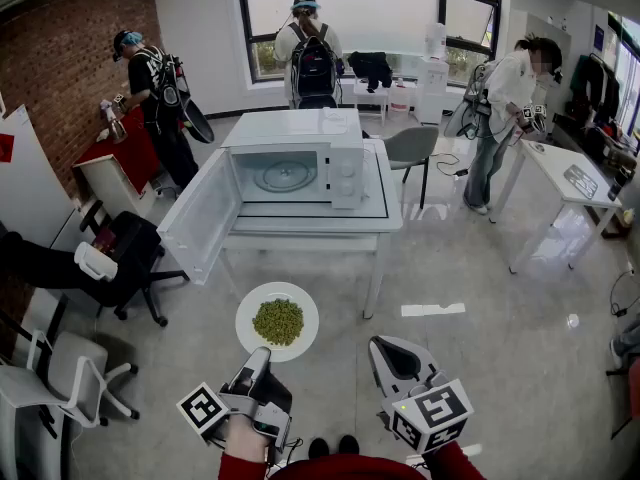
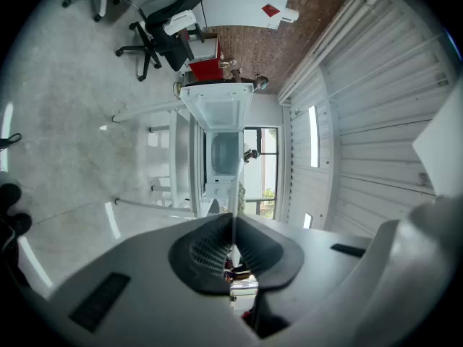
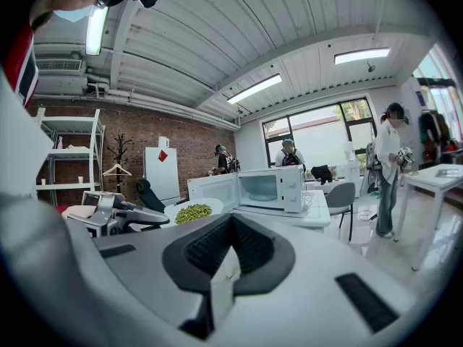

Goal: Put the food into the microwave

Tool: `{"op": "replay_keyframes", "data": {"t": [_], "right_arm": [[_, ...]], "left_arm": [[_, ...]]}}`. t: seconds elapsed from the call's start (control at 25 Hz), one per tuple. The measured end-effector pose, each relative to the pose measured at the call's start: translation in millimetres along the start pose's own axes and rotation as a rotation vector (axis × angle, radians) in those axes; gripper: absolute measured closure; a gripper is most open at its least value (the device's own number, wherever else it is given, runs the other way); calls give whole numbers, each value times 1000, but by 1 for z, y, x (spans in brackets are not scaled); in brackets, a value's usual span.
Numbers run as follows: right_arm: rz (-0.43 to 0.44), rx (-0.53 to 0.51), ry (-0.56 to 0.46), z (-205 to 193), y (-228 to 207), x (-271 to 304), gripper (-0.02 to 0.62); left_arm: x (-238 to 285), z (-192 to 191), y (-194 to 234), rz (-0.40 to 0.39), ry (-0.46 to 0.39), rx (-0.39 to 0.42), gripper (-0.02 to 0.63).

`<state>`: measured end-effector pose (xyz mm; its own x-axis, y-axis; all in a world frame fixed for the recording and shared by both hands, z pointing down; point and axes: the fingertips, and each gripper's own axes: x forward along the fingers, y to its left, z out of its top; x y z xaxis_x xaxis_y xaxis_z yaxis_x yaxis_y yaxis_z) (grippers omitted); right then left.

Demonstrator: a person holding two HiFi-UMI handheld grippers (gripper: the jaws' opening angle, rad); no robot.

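A white plate (image 1: 250, 319) with a heap of green food (image 1: 278, 320) hangs over the floor in front of the table (image 1: 392, 218). My left gripper (image 1: 262, 354) is shut on the plate's near rim. In the left gripper view the plate (image 2: 239, 178) shows edge-on, running out from between the pads. The white microwave (image 1: 345, 171) stands on the table, its door (image 1: 200, 218) swung wide to the left, the glass turntable (image 1: 285, 176) bare. My right gripper (image 1: 386, 354) hovers beside the plate's right side, shut, with a small white tab (image 3: 224, 277) between its pads. The right gripper view shows the plate (image 3: 191, 212) and the microwave (image 3: 271, 186) ahead.
Black office chair (image 1: 125, 253) and white chair (image 1: 60, 373) stand at the left. A grey chair (image 1: 412, 148) is behind the microwave table, a second white table (image 1: 575, 183) at the right. A person (image 1: 500, 103) stands at the back right, with two more along the back.
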<state>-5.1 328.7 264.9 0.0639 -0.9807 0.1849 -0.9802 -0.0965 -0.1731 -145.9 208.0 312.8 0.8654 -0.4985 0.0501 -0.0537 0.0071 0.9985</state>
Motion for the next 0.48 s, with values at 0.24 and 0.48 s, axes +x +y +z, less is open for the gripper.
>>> {"op": "replay_keyframes", "data": {"t": [0.24,0.48], "right_arm": [[1,-1,-1,-1,-2,-5,583],[6,-1,2,-2,-1,-4,583]], "left_arm": [[-2,-4,-1,-2,-3,6,584],[-3,-4,1,1,-7,7,584]]}}
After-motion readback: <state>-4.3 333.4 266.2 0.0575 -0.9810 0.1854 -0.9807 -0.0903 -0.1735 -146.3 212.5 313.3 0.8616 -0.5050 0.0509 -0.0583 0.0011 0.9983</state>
